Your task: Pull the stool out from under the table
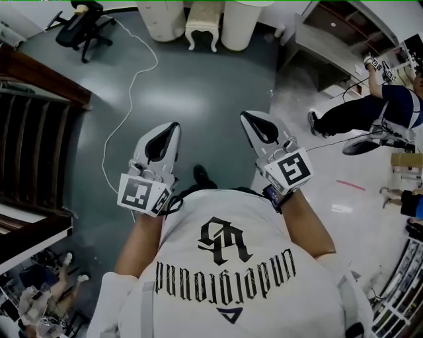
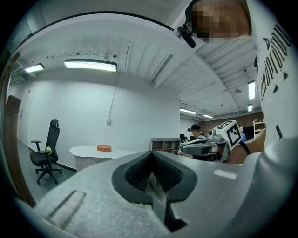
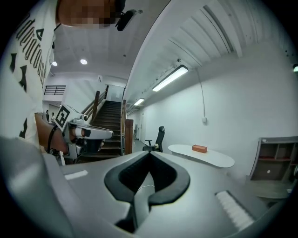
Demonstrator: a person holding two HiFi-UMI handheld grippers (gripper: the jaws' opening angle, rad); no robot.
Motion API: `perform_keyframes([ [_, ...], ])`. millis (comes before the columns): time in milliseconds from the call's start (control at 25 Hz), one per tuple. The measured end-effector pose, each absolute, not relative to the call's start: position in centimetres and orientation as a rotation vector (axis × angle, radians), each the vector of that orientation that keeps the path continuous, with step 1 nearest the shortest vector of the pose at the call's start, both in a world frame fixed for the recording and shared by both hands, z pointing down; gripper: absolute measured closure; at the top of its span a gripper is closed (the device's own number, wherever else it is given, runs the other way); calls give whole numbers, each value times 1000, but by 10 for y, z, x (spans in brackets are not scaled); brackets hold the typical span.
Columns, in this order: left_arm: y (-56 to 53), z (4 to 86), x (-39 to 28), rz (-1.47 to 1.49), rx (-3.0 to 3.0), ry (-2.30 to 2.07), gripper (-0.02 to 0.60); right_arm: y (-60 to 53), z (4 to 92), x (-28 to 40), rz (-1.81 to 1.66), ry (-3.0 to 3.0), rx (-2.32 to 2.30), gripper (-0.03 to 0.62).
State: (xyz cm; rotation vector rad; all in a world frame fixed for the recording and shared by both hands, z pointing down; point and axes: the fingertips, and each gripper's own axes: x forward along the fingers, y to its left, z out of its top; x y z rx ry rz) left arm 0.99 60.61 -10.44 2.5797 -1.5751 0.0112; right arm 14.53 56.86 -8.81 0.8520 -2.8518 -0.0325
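Two claws, both clenched on nothing, are held out ahead of the person's chest, the left claw [image 1: 170, 131] and the right claw [image 1: 250, 120] side by side above the grey floor [image 1: 198, 92]. The white stool [image 1: 201, 30] stands well apart from them at the floor's far edge. It is tucked between two white rounded pedestals [image 1: 162, 20] that appear to carry the tabletop [image 2: 100, 151], seen in the gripper views with a small orange box [image 2: 104, 148] on it. A white cable [image 1: 104, 158] trails over the floor on the left, and a black office chair [image 1: 82, 26] sits at the far left corner. By these pictures, the step in hand is the approach. Done well, it means closing in squarely on the stool and releasing both claws before reaching it. The claws would then take the seat's near rim on either side and draw it straight back, so the curved legs clear the pedestals and the feet stay off the cable.
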Motion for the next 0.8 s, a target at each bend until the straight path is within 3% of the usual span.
perform_keyframes([
  [800, 480, -84, -53, -5, 2500, -1608, 574, 421, -53, 102, 114, -2852, 847, 592],
])
